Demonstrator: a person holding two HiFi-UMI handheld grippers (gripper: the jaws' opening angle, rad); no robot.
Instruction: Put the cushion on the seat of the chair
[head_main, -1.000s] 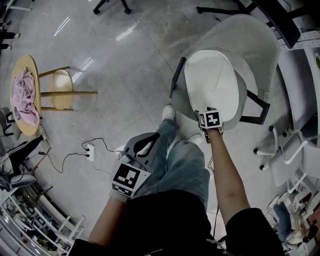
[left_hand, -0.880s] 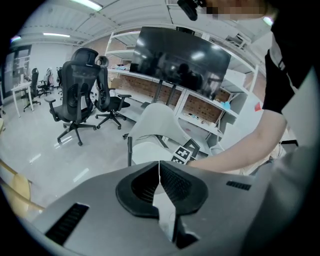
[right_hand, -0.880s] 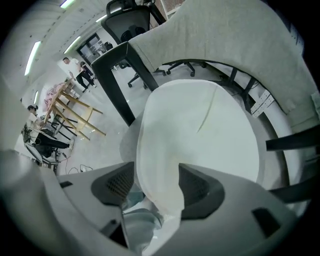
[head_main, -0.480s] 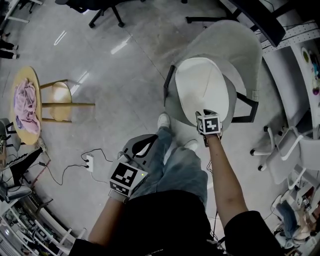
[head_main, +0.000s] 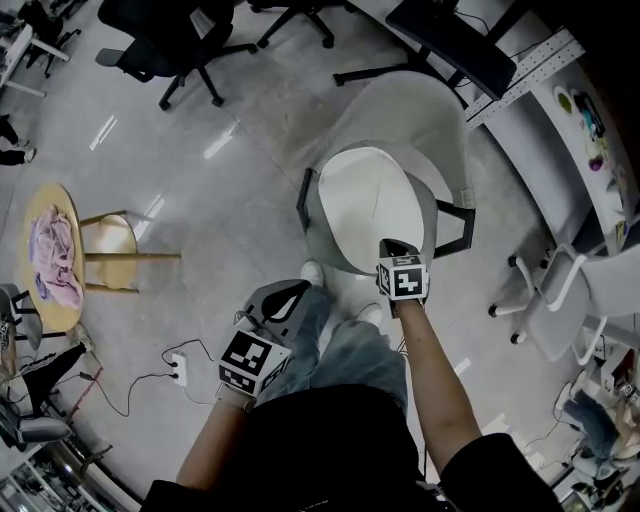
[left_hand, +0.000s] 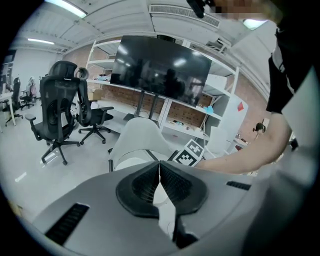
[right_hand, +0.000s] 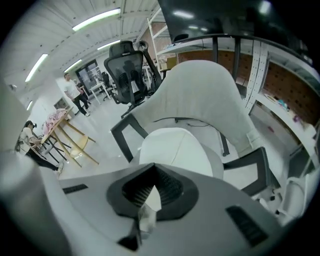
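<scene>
head view shows the cushion (head_main: 372, 205) lying on the seat of the chair (head_main: 425, 110). it is an egg-shaped white pad, smooth and soft-looking, with a faint crease along its length. its long axis runs from the seat's front edge toward the high back. the chair is a pale grey curved shell with dark angular arms. the right gripper (head_main: 392, 247) hangs at the cushion's near end, the pad ahead of it and below. its jaws have just been closing and stand pressed together with nothing between them. the left gripper (head_main: 287, 296), likewise pressed together and empty, is well apart over the person's leg (head_main: 350, 345), so the right hand is the nearer.
</scene>
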